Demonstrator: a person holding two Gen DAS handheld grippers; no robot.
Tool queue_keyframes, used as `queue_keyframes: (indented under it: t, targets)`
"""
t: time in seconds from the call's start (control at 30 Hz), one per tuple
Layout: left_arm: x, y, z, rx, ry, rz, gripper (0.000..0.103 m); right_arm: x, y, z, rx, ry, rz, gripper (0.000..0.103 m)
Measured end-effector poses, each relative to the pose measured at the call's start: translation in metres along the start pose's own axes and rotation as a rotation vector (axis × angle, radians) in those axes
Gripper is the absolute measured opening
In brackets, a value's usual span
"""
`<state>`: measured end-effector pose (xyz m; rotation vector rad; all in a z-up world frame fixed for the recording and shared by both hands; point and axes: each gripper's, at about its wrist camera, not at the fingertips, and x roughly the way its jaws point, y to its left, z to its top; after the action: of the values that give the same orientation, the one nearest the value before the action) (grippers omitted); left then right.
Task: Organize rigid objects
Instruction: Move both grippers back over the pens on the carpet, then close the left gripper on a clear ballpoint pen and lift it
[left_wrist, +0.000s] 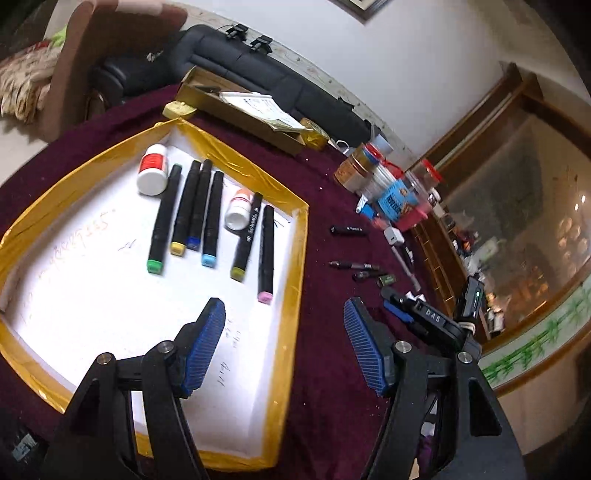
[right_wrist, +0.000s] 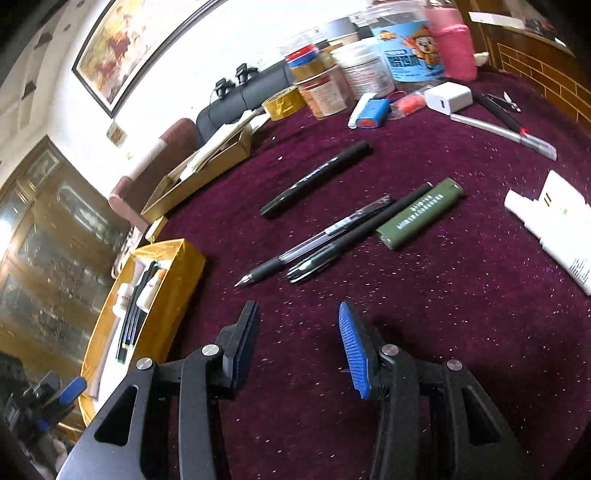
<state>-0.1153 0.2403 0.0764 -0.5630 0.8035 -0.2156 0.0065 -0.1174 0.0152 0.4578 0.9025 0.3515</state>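
Markers (left_wrist: 192, 210) and two white bottles (left_wrist: 152, 170) lie in the gold-taped tray (left_wrist: 301, 236) beneath the left gripper (left_wrist: 284, 328), fingers apart and empty, while the right gripper (right_wrist: 297, 332), likewise spread, hovers before loose pens (right_wrist: 314, 240) on maroon cloth (right_wrist: 443, 314).

Your left wrist camera is looking down closely over the yellow-edged tray (left_wrist: 301, 236); your right is facing the pens (right_wrist: 314, 240), sharing that tray (right_wrist: 181, 273) at left.
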Motion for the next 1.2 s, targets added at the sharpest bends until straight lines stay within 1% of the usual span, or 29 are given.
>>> queue_keyframes:
  t: [0.1,0.13,0.23,0.33,0.4,0.43,0.5,0.57,0.63,0.67,0.7,0.77,0.8,0.83,0.9,0.93,0.97,1.0,1.03,1.07,1.1,1.13,1.17,1.2]
  targets:
    - [0.001,-0.014,-0.006,0.026,0.007,0.025,0.066,-0.008,-0.004,0.001,0.004,-0.017,0.039,0.039]
    - [0.004,-0.019,-0.008,0.042,0.016,0.038,0.066,-0.013,-0.007,0.003,0.001,-0.031,0.04,0.039]
    - [0.014,-0.036,-0.014,0.077,0.037,0.045,0.066,-0.041,-0.023,0.02,0.014,-0.113,0.024,0.04]
    - [0.033,-0.059,-0.021,0.129,0.083,0.039,0.066,-0.073,-0.048,0.043,0.043,-0.223,-0.037,0.041]
    - [0.043,-0.076,-0.023,0.172,0.109,0.041,0.066,-0.09,-0.07,0.057,0.055,-0.306,-0.119,0.044]
    - [0.05,-0.088,-0.024,0.204,0.121,0.038,0.066,-0.096,-0.079,0.061,0.06,-0.335,-0.154,0.045]
    - [0.064,-0.107,-0.023,0.261,0.128,0.048,0.066,-0.103,-0.101,0.063,0.099,-0.386,-0.183,0.045]
    - [0.083,-0.127,-0.02,0.344,0.124,0.096,0.066,-0.103,-0.117,0.058,0.151,-0.4,-0.179,0.045]
    - [0.112,-0.147,-0.016,0.439,0.138,0.147,0.066,-0.095,-0.133,0.059,0.216,-0.348,-0.176,0.045]
    - [0.125,-0.154,-0.014,0.468,0.151,0.158,0.066,-0.096,-0.137,0.06,0.237,-0.358,-0.154,0.045]
    - [0.141,-0.161,-0.012,0.497,0.171,0.158,0.066,-0.098,-0.137,0.061,0.241,-0.369,-0.153,0.045]
    - [0.18,-0.175,-0.007,0.546,0.24,0.131,0.066,-0.099,-0.136,0.062,0.225,-0.382,-0.166,0.045]
    - [0.207,-0.181,-0.003,0.559,0.282,0.122,0.066,-0.098,-0.134,0.063,0.218,-0.384,-0.173,0.045]
    - [0.224,-0.184,-0.001,0.567,0.298,0.121,0.066,-0.097,-0.135,0.061,0.211,-0.377,-0.17,0.045]
    - [0.248,-0.191,0.003,0.61,0.294,0.136,0.065,-0.091,-0.135,0.064,0.21,-0.359,-0.174,0.045]
    - [0.263,-0.197,0.004,0.666,0.274,0.171,0.065,-0.091,-0.138,0.064,0.21,-0.353,-0.173,0.045]
    - [0.271,-0.199,0.004,0.696,0.267,0.193,0.066,-0.093,-0.142,0.061,0.207,-0.348,-0.174,0.045]
    - [0.286,-0.203,0.002,0.756,0.27,0.244,0.066,-0.092,-0.143,0.061,0.206,-0.344,-0.182,0.045]
    - [0.293,-0.204,-0.002,0.801,0.269,0.277,0.07,-0.092,-0.143,0.06,0.204,-0.342,-0.192,0.045]
    - [0.29,-0.206,0.0,0.808,0.243,0.262,0.065,-0.091,-0.144,0.06,0.203,-0.339,-0.197,0.045]
    - [0.287,-0.204,-0.001,0.787,0.265,0.247,0.05,-0.09,-0.144,0.06,0.204,-0.331,-0.199,0.045]
    - [0.282,-0.203,-0.001,0.757,0.287,0.211,0.038,-0.089,-0.144,0.06,0.205,-0.325,-0.201,0.045]
    - [0.277,-0.203,-0.003,0.756,0.295,0.199,0.03,-0.087,-0.144,0.06,0.205,-0.318,-0.207,0.045]
    - [0.27,-0.205,-0.007,0.779,0.29,0.207,0.023,-0.086,-0.144,0.06,0.204,-0.312,-0.211,0.045]
